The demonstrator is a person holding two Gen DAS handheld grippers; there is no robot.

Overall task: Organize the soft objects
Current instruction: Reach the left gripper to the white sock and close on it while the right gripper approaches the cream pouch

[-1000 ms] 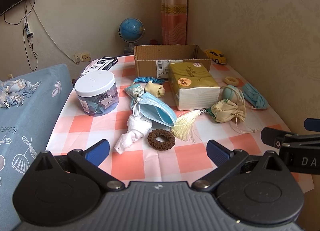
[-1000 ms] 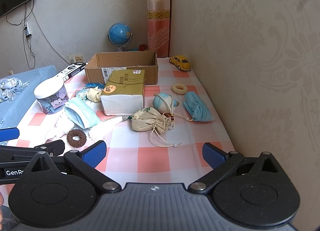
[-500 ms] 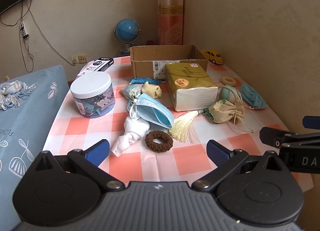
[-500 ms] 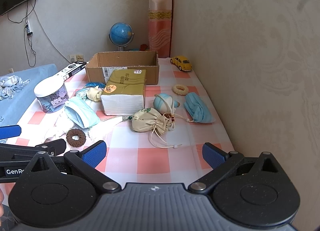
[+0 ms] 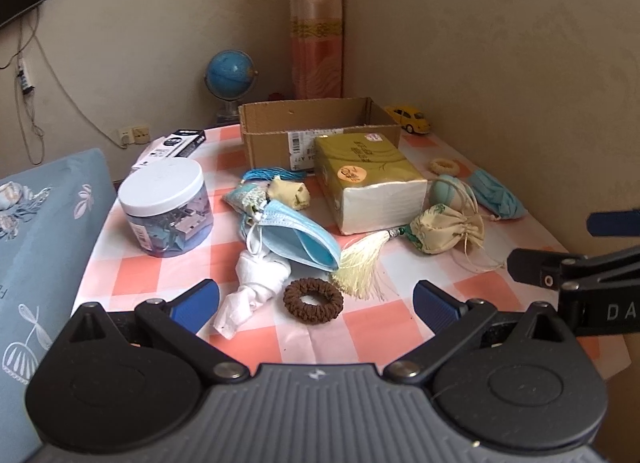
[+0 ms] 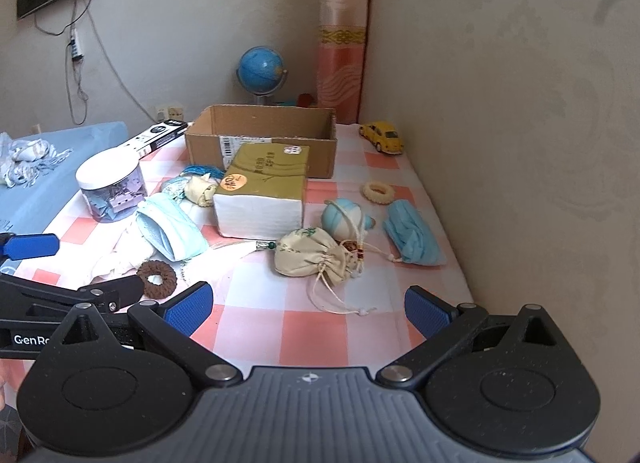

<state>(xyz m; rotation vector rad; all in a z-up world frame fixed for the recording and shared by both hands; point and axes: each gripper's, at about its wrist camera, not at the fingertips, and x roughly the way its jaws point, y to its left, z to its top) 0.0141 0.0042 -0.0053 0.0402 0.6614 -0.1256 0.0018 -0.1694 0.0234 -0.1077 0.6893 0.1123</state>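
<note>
The checked tablecloth [image 5: 132,275] carries, far to near, an open cardboard box [image 5: 316,131], a tissue pack [image 5: 368,179] touching its front wall, a blue face mask [image 5: 298,239], a drawstring pouch [image 6: 312,257] and a brown scrunchie [image 5: 313,299] near the front edge. The left gripper [image 5: 316,301] and right gripper [image 6: 308,309] both hang above the front edge, jaws wide apart and empty. Judged step: approach before the first pick, nothing soft visibly boxed; next move likely calls for lowering onto the scrunchie or pouch, closing gently, then carrying to the box.

Left gripper [image 5: 316,301] fingers wide apart — brown scrunchie [image 5: 313,298] between, on checked tablecloth [image 5: 400,303].
</note>
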